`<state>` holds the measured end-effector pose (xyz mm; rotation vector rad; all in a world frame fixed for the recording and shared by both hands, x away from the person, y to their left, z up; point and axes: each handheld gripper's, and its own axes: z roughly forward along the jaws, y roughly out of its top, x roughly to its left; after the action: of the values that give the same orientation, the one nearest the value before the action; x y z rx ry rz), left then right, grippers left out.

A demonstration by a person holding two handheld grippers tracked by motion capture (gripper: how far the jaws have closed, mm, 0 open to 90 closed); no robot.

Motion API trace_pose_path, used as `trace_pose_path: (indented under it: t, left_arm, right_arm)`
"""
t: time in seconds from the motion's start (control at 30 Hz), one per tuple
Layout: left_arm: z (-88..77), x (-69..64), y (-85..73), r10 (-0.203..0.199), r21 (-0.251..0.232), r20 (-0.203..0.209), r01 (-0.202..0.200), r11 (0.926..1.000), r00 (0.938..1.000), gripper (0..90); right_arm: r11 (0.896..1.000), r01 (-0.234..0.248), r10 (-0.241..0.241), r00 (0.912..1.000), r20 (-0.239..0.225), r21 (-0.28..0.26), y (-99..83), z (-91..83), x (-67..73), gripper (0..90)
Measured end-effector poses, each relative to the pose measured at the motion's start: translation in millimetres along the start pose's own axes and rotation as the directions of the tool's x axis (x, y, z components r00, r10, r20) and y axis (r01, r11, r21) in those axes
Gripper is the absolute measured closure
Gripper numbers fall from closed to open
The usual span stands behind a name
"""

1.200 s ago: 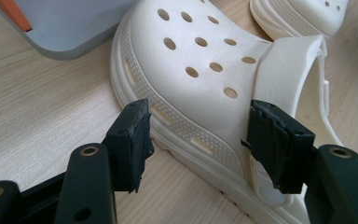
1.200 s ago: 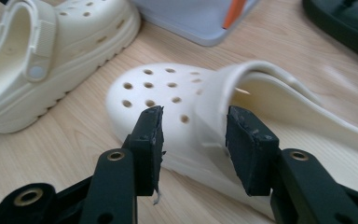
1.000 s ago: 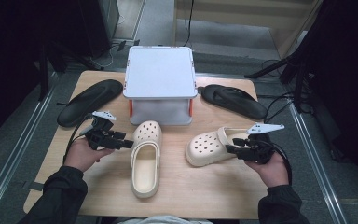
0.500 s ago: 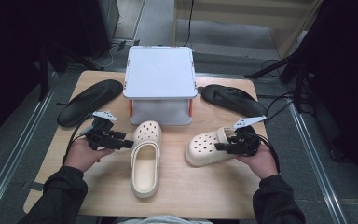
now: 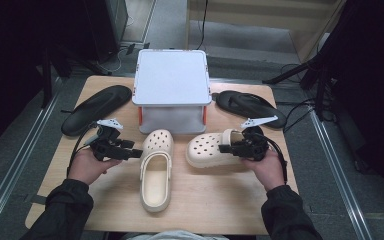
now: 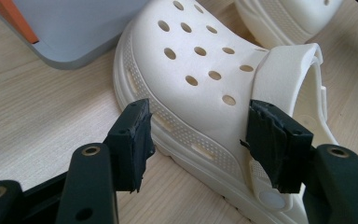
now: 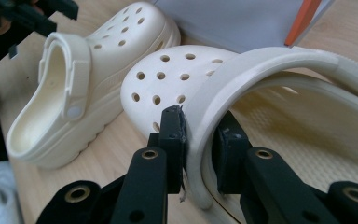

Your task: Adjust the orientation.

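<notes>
From the high view: two cream clogs side by side on the wooden surface (image 5: 105, 200) before a lidded grey storage box (image 5: 171, 92); left clog (image 5: 156, 172) lying lengthwise, toe toward the box; right clog (image 5: 215, 149) lying crosswise, toe toward its mate; a black insole (image 5: 96, 109) at far left, a black flip-flop (image 5: 250, 107) at far right, both flat and well apart from the clogs.

Left tongs (image 5: 134, 151), in that view, just beside the left clog's toe flank, contact too small to judge; from the left gripper view, left tongs (image 6: 198, 140) wide apart, straddling the clog's side near the strap rivet, pads close to the foam, no squeeze visible.

Right tongs (image 5: 226, 148), from above, at the heel end of the right clog, grip hidden by the hand (image 5: 266, 167); from the right gripper view, right tongs (image 7: 198, 149) just closing, now clamped on the heel strap (image 7: 242, 79), one pad outside, one inside; same view also showing the left clog's open hollow and, top left, the other gripper.
</notes>
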<state>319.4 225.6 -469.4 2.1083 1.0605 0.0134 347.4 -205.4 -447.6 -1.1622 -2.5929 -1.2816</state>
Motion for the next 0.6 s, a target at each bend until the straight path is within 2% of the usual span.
trace_pose_path:
  t: [0.17,0.23,0.33,0.43,0.6]
  left_arm:
    - [-2.5,0.6,-2.4,-0.005,-0.004,-0.005,0.005,1.0000,1.0000,40.9]
    - [-2.9,0.4,-3.4,-0.009,-0.009,-0.007,0.009,0.9999,0.9999,41.0]
    - [-4.3,-0.2,-4.6,-0.006,-0.015,-0.010,0.006,0.9999,0.9999,41.2]
    - [-5.2,-1.2,-5.3,-0.004,-0.017,-0.010,0.004,0.9998,0.9999,41.3]
    - [-4.5,-2.2,-6.6,-0.003,-0.017,-0.014,0.003,0.9999,0.9999,41.4]
  right_arm:
    - [0.999,-0.045,0.045,0.9990,0.008,-0.024,8.7,14.0,3.1,76.9]
    - [0.998,-0.065,0.065,0.9979,0.006,-0.013,10.9,18.6,4.3,76.7]
    - [0.995,-0.100,0.100,0.9942,0.039,-0.008,12.3,24.5,6.8,76.7]
    - [0.994,-0.108,0.109,0.9915,0.070,-0.014,13.1,30.5,8.0,76.6]
    - [0.991,-0.130,0.130,0.9891,0.069,-0.006,12.9,43.3,6.9,75.4]
